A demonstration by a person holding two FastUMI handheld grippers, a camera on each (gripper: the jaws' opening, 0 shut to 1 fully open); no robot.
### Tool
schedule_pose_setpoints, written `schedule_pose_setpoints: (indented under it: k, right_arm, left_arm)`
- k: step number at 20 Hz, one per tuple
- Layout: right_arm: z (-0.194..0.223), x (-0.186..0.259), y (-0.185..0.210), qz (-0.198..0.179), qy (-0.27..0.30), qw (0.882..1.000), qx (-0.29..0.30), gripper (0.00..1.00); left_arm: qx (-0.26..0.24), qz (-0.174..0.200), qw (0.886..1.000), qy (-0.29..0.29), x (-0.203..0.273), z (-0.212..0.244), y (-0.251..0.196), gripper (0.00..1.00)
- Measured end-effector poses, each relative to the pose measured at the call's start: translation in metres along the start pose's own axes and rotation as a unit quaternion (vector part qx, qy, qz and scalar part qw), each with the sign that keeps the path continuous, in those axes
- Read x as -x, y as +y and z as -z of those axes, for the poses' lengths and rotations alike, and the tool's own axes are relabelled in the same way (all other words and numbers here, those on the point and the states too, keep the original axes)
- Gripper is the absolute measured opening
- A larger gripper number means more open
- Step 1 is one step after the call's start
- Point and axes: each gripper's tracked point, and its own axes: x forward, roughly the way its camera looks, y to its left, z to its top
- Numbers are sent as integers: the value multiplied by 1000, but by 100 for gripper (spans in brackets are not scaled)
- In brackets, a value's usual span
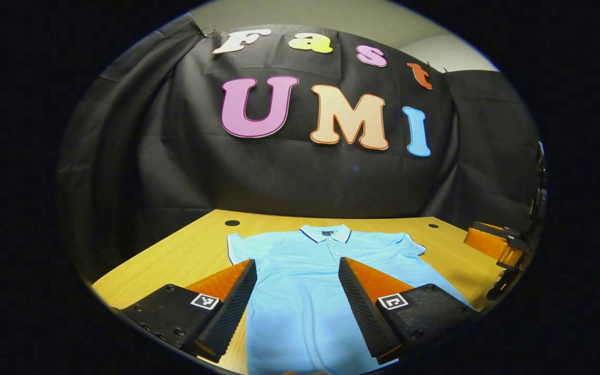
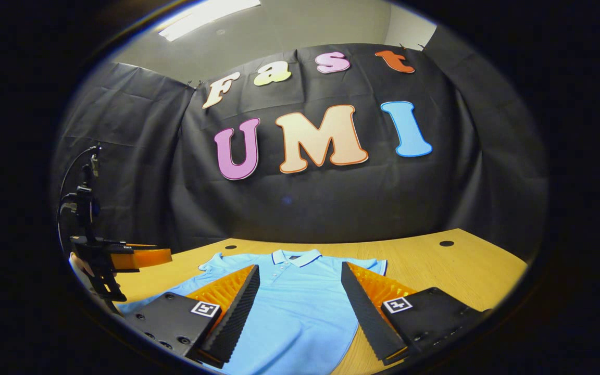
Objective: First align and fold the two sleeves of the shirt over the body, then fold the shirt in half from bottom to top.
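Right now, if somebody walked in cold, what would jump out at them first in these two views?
A light blue polo shirt lies flat, collar toward the far wall and sleeves spread, on the wooden table. The left gripper and right gripper each hover open above its lower half, gripping nothing.

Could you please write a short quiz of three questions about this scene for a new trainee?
1. True or false: the shirt lies flat on the table with its sleeves unfolded.
2. How do the jaws of the left gripper and the right gripper stand?
3. The shirt's collar points: A) toward the booth wall, B) toward the grippers.

Key: 1 true; 2 both open, holding nothing; 3 A.
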Motion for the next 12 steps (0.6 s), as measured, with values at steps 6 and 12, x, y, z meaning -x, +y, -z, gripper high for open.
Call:
schedule_pose_setpoints:
  k: [6,12]
  right_arm:
    - [6,-1,2,-1,12,1000,3,97]
    - [22,-16,-5,3,49,999,9,98]
  left_arm:
    - [3,3,1000,6,-2,3,-3,94]
    - [7,3,1000,10,-5,6,4,94]
